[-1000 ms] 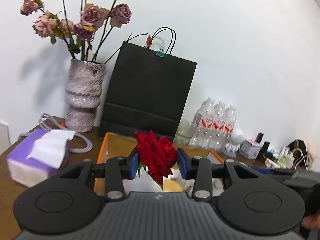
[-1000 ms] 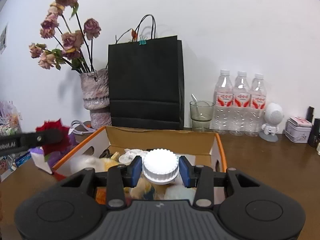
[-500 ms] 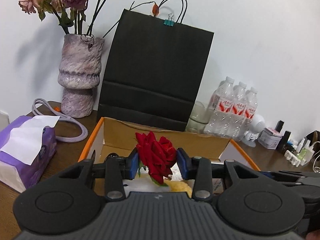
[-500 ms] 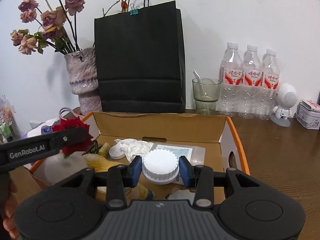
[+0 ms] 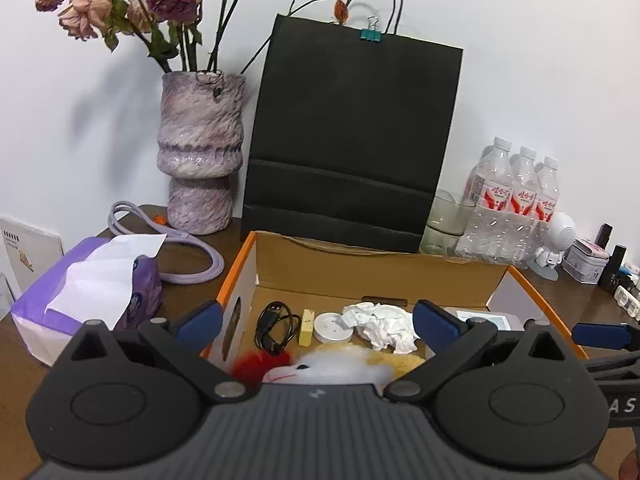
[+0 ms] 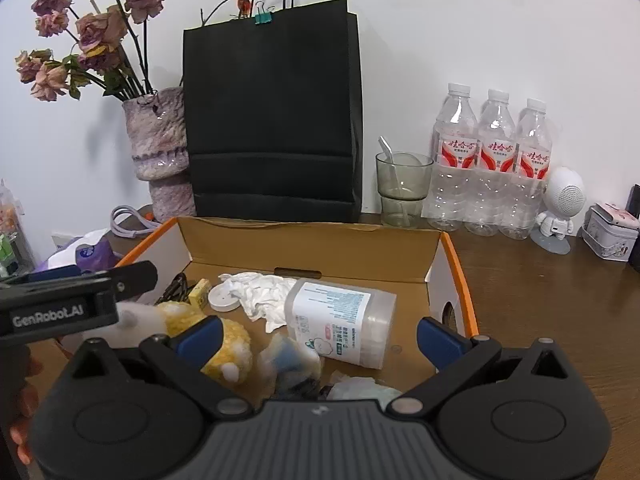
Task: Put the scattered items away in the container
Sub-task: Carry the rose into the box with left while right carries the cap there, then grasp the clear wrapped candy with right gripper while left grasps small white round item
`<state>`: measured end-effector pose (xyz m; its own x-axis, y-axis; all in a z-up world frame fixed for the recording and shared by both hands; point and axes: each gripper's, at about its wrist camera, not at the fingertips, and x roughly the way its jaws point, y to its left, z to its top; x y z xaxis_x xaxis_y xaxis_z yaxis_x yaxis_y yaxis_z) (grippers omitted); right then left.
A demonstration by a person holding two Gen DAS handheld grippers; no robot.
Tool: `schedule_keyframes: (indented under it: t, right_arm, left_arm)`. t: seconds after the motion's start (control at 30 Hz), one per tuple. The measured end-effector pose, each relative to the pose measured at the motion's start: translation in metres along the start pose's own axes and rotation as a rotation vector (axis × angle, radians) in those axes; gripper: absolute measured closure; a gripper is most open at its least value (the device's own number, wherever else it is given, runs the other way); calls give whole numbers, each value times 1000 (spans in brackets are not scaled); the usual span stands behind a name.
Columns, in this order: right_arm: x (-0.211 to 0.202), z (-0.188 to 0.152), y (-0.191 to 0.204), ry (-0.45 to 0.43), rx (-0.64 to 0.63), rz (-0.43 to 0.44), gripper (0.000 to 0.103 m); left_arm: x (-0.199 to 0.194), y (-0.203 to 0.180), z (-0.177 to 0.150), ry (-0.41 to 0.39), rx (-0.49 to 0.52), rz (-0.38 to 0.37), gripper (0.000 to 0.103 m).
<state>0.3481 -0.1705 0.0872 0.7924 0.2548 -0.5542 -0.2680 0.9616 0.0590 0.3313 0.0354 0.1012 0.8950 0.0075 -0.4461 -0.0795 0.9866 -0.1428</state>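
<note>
The cardboard box (image 5: 236, 272) with an orange rim lies below both grippers. My left gripper (image 5: 318, 322) hangs over its left end, jaws opening wide with nothing between them. Below it a red rose (image 5: 260, 362) shows blurred beside a white and yellow plush toy (image 5: 340, 364). My right gripper (image 6: 320, 338) is above the box (image 6: 460, 264), its jaws also opening and empty. A blurred white and blue item (image 6: 290, 360) sits just under it, next to a clear labelled container (image 6: 342, 320). A black cable (image 5: 276, 326), white disc (image 5: 333, 326) and crumpled tissue (image 5: 382, 324) also lie inside.
Behind the box stand a black paper bag (image 5: 352, 140), a vase of dried roses (image 5: 200, 160), a glass with a spoon (image 6: 402, 188) and three water bottles (image 6: 492, 168). A purple tissue pack (image 5: 92, 292) lies left of the box. A small white figure (image 6: 558, 208) and a tin (image 6: 610, 230) stand at the right.
Both grippers have opened wide. The red rose has dropped from the left gripper and the white-capped item from the right, both into the box. Earlier, both views tipped down over the box.
</note>
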Motion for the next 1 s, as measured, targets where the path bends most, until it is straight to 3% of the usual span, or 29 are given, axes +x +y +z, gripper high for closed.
schedule_keyframes:
  t: [0.53, 1.0]
  right_arm:
    - [-6, 1, 2, -6, -19, -18, 0]
    - [-68, -16, -3, -58, -96, -26, 0]
  left_arm:
    - [-8, -4, 1, -6, 1, -8, 0]
    - [-75, 26, -1, -13, 54, -54, 0]
